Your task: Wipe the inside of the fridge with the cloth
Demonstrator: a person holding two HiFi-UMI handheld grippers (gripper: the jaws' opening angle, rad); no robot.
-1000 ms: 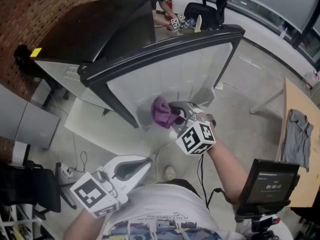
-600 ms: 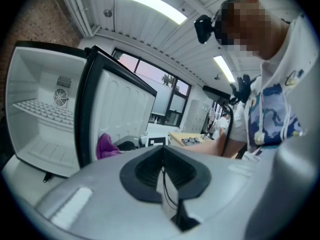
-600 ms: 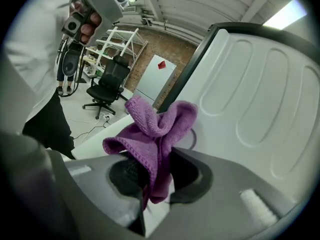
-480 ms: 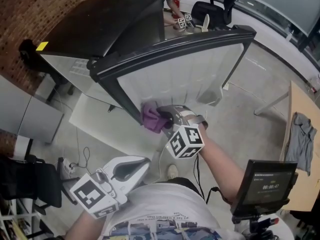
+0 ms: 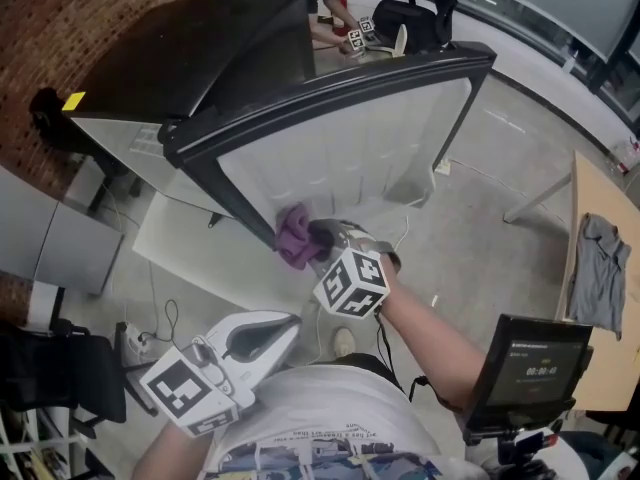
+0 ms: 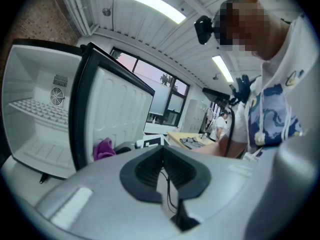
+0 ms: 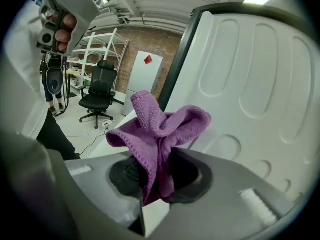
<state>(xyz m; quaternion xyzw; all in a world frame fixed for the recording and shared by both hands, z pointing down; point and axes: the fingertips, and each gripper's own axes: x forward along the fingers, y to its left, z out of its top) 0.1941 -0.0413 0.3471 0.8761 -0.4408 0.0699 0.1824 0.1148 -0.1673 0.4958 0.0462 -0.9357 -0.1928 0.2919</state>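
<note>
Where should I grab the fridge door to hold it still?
Probably pinch the fridge door by its black top rim, near the free corner, coming down from above. That rim is a narrow edge that jaws can straddle; the rest looks broad and flat.

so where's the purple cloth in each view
Head view: the purple cloth is mid-frame, at the tip of the right gripper, by the lower corner of the fridge door.
Left gripper view: the cloth is small, lower left, beside the door's dark edge.
Right gripper view: the cloth is at centre, clamped in that gripper's jaws.
Shared landmark: the door's white ribbed inner face shows in all three.
</note>
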